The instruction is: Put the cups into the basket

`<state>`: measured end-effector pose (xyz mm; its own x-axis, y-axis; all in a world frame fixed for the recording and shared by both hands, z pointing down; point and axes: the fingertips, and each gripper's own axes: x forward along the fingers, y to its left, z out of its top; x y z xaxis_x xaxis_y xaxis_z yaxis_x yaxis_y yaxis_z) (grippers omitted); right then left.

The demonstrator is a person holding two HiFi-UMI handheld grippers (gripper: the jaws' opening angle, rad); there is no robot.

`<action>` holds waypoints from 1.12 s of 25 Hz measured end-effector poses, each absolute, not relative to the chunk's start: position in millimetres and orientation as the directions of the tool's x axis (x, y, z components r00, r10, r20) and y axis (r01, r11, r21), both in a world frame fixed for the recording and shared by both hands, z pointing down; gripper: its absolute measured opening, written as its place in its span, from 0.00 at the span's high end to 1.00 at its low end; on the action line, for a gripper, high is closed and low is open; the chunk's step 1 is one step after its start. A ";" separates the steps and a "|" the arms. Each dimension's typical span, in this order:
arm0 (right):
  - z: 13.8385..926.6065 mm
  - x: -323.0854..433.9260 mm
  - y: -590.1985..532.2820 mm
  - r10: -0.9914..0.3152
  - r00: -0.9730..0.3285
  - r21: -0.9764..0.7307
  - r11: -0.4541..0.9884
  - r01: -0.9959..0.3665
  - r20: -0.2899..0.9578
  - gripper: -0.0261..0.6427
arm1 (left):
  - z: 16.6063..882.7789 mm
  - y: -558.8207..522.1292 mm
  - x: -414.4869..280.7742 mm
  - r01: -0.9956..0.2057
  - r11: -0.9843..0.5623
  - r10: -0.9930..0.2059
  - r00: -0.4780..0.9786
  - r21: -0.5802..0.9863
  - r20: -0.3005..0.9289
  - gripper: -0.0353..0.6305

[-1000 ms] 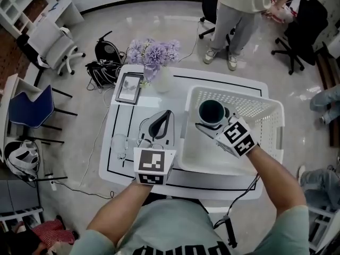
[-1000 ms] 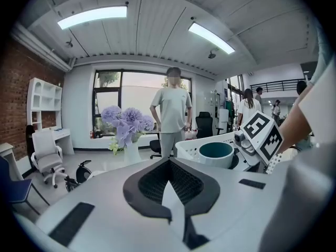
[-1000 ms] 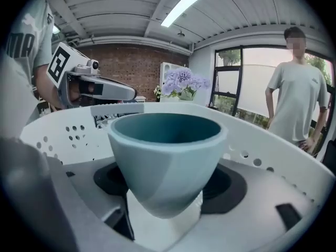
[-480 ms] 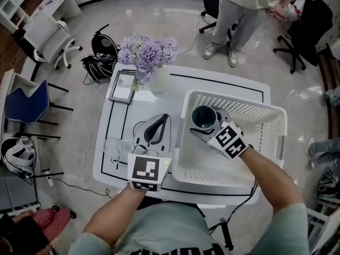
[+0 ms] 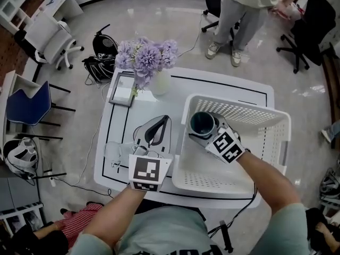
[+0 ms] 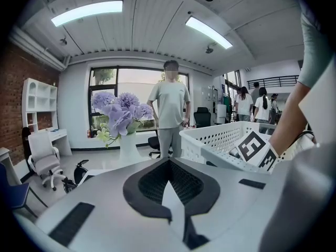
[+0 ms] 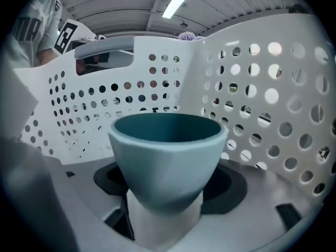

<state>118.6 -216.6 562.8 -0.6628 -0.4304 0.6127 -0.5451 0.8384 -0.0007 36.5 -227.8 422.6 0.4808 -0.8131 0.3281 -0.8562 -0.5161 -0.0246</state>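
A teal cup (image 5: 202,123) stands upright between the jaws of my right gripper (image 5: 199,134), which is shut on it. Both are inside the white perforated basket (image 5: 239,102), near its left wall. In the right gripper view the cup (image 7: 167,156) fills the middle, the right gripper (image 7: 170,185) clasps its lower half, and the basket wall (image 7: 262,114) rises all round. My left gripper (image 5: 166,118) hovers over the table left of the basket, its black jaws meeting at the tips with nothing between them. A clear glass cup (image 5: 114,152) stands on the table to its left.
A vase of purple flowers (image 5: 159,80) and a framed picture (image 5: 123,88) stand at the back of the white table (image 5: 223,86). A person (image 5: 236,15), office chairs (image 5: 45,36) and a bag (image 5: 103,52) are on the floor around it.
My right gripper has sunk deeper into the basket with the teal cup in it. The left gripper has dropped a little over the table.
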 end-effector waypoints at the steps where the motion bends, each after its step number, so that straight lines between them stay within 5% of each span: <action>1: 563.0 118.0 -216.9 -0.431 -0.666 -0.001 0.839 -0.544 0.608 0.42 | 423.1 -228.0 36.7 -0.856 -0.516 -0.813 0.481 -0.025 0.329 0.94; 28: 558.2 154.0 -197.3 -0.370 -0.565 0.038 0.858 -0.513 0.737 0.41 | 410.2 -211.8 37.7 -0.840 -0.543 -0.804 0.516 -0.012 0.296 0.95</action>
